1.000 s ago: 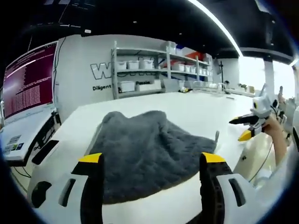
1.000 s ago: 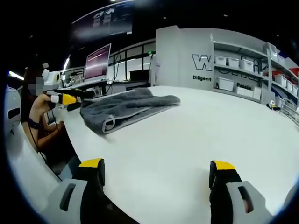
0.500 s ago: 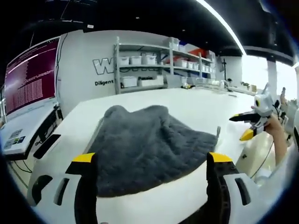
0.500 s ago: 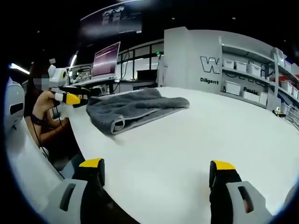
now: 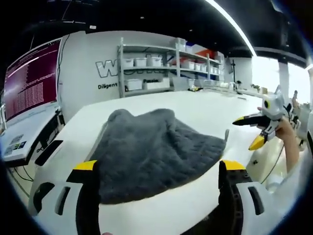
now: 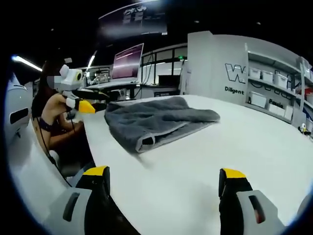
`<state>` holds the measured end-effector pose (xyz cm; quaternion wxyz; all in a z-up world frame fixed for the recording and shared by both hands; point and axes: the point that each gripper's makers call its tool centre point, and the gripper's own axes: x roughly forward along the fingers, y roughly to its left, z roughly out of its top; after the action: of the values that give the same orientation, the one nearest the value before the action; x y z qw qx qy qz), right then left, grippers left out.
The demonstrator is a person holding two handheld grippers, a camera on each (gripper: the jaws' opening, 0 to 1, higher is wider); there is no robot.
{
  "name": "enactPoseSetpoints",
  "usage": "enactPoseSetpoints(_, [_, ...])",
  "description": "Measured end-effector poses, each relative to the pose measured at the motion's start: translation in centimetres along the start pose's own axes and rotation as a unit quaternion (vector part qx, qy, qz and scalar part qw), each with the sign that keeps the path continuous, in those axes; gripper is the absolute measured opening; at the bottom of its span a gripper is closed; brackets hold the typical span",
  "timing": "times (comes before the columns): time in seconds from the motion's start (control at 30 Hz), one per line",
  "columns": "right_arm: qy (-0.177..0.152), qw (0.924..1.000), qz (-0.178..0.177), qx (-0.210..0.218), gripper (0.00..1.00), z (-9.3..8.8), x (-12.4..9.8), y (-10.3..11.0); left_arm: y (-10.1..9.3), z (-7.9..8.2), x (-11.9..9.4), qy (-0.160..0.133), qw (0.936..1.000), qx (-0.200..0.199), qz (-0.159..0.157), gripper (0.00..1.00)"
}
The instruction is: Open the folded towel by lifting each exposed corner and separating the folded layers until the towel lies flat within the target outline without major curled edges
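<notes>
A dark grey folded towel (image 5: 154,152) lies humped on the white table (image 5: 205,110), just beyond my left gripper (image 5: 159,165), whose yellow-tipped jaws stand open with nothing between them. In the left gripper view the right gripper (image 5: 253,131) hovers open at the table's right edge, apart from the towel. In the right gripper view the towel (image 6: 156,121) lies left of centre, a folded edge facing me. My right gripper (image 6: 165,172) is open over bare table. The left gripper (image 6: 83,100) shows at the towel's left end.
Shelves with white bins (image 5: 146,66) stand behind the table. A monitor with red text (image 5: 30,83) sits at the left, over a desk. A person's arm (image 5: 289,147) holds the right gripper. Bare tabletop (image 6: 234,142) stretches right of the towel.
The right gripper view has swung so the towel sits closer and nearer the centre. In the left gripper view the right gripper has come slightly closer to the towel.
</notes>
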<state>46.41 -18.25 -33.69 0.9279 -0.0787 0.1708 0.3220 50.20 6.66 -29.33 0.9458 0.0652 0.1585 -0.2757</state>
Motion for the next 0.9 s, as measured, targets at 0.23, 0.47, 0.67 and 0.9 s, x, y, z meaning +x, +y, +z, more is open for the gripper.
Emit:
enactPoseSetpoints(0.23, [-0.001,0.9994,0.033,-0.013,0.92,0.9,2.0,2.2,0.2,-0.4,-0.4,0.003,1.0,-0.001,0.002,0.99])
enactPoseSetpoints(0.47, [-0.003,0.9977,0.061,-0.029,0.82,2.0,3.6,3.6,0.3,-0.6,-0.7,0.004,1.0,-0.003,0.003,0.99])
enactPoseSetpoints(0.67, [-0.013,0.9958,0.088,-0.024,0.61,2.6,4.8,4.4,0.4,-0.8,-0.9,0.004,0.9999,-0.007,0.007,0.99])
enactPoseSetpoints(0.9, [-0.015,0.9946,0.096,-0.036,0.37,2.4,5.3,4.8,0.3,-0.8,-0.8,0.006,1.0,-0.006,0.005,0.99])
